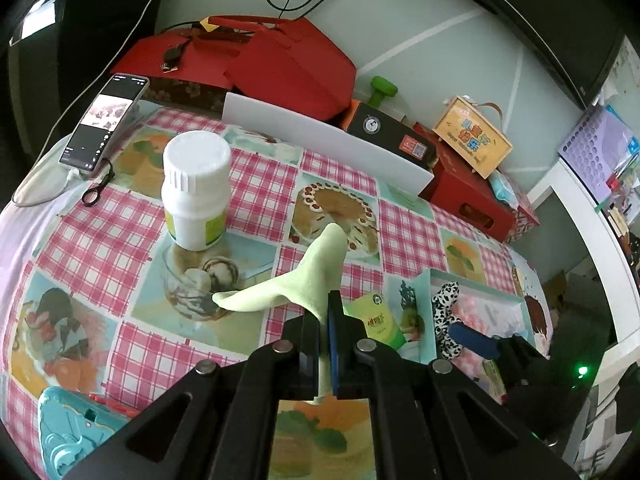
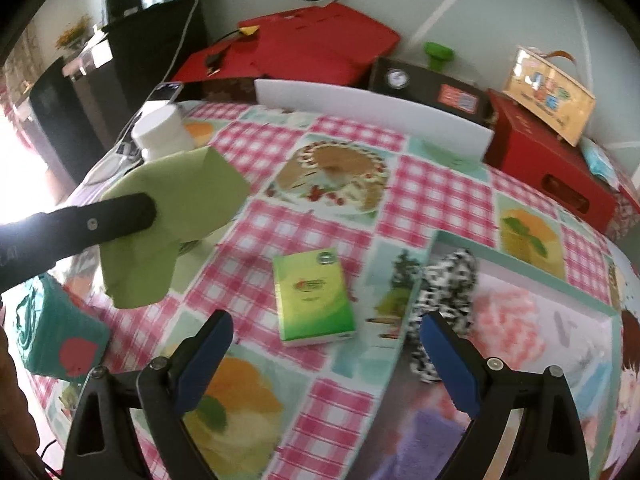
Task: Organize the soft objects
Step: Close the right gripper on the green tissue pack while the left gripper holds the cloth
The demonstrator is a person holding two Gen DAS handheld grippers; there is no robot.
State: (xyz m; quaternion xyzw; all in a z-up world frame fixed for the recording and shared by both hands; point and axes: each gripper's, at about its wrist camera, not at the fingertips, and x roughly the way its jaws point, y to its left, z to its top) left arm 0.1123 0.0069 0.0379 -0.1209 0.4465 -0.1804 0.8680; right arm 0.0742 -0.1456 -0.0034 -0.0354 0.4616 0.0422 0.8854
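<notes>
Here the green cloth (image 1: 308, 280) hangs pinched in the left gripper (image 1: 325, 344), clear of the counter (image 1: 256, 184) — the box (image 2: 532, 280) holding the spotted cloth (image 2: 448, 280) lies to its right. The right gripper (image 2: 324, 360) gapes empty, nearer that box.

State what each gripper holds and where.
Left gripper: pale green cloth, pinched at its middle fold. Right gripper: open, holding nothing.

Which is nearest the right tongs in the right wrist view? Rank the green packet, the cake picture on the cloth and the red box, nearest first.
From the right tongs:
1. Green packet, on the cloth just ahead, between the fingers.
2. Cake picture, mid-table.
3. Red box, at the back by the wall.
</notes>
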